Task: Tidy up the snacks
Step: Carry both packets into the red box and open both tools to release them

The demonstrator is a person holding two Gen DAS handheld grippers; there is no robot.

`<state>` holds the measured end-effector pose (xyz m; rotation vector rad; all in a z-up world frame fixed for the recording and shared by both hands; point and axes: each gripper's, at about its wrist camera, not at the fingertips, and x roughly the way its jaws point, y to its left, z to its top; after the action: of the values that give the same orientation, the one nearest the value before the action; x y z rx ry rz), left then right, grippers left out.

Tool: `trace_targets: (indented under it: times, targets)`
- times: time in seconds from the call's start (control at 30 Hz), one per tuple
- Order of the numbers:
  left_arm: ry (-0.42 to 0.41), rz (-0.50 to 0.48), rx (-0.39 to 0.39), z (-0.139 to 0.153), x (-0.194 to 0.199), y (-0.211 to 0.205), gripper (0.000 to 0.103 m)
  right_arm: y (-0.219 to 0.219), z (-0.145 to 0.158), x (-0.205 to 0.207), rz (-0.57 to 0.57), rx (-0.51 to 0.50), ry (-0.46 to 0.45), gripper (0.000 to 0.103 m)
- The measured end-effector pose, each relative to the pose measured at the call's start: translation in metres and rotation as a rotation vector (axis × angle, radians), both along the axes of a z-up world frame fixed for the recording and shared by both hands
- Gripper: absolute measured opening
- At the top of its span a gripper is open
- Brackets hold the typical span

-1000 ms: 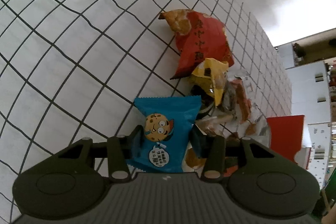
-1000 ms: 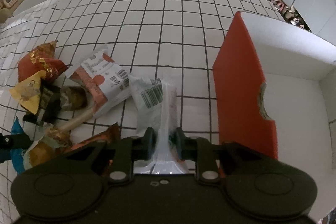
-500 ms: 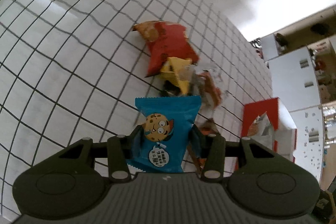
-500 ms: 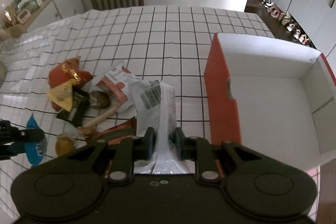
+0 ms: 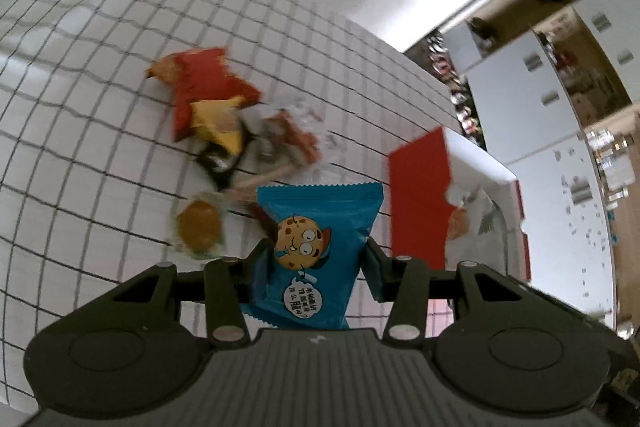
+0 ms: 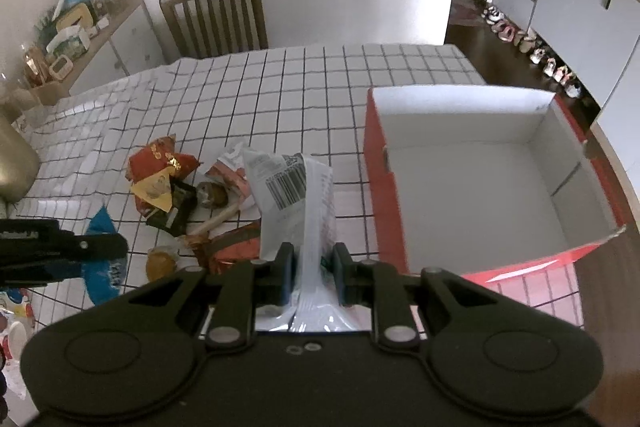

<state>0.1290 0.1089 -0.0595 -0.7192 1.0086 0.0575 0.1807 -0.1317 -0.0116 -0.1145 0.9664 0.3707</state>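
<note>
My left gripper point(image 5: 312, 259) is shut on a blue cookie packet point(image 5: 316, 251) and holds it above the table; the gripper point(image 6: 80, 251) and packet point(image 6: 106, 267) also show in the right wrist view. My right gripper point(image 6: 312, 267) is shut on a clear white packet with a barcode point(image 6: 292, 195), held above the table left of the red box point(image 6: 384, 203). The box is open, with a white inside point(image 6: 480, 187); the left wrist view shows it point(image 5: 416, 195) too. A pile of snacks point(image 6: 180, 187) lies on the checked tablecloth point(image 6: 280, 87).
The pile holds a red bag point(image 5: 204, 87), a yellow packet point(image 5: 220, 123), a dark packet point(image 5: 218, 163) and a round pastry point(image 5: 198, 229). A wooden chair point(image 6: 216, 15) stands behind the table. A sideboard point(image 6: 92, 39) is at the left, white cabinets point(image 6: 580, 27) at the right.
Both grippers have risen with their packets still held. The left wrist view has swung right toward the red box. The right wrist view now takes in the whole open box.
</note>
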Motion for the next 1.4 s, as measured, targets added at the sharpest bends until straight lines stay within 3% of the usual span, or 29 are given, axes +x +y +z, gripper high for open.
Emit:
trace_targets:
  times: [0.27, 0.77, 1.03, 1.4]
  targets:
    - [-0.027, -0.103, 0.049, 0.023, 0.032, -0.065, 0.046, -0.038, 0.014, 0.011, -0.028, 0.004, -0.041, 0.019]
    - [-0.043, -0.200, 0.127, 0.045, 0.117, -0.199, 0.046, -0.138, 0.020, 0.079, -0.040, 0.003, -0.053, 0.019]
    - [0.000, -0.214, 0.160, 0.023, 0.161, -0.249, 0.046, -0.179, 0.000, 0.112, -0.053, -0.005, -0.012, 0.019]
    - [0.085, -0.225, 0.206, -0.018, 0.193, -0.277, 0.046, -0.196, -0.034, 0.139, -0.047, -0.032, 0.044, 0.019]
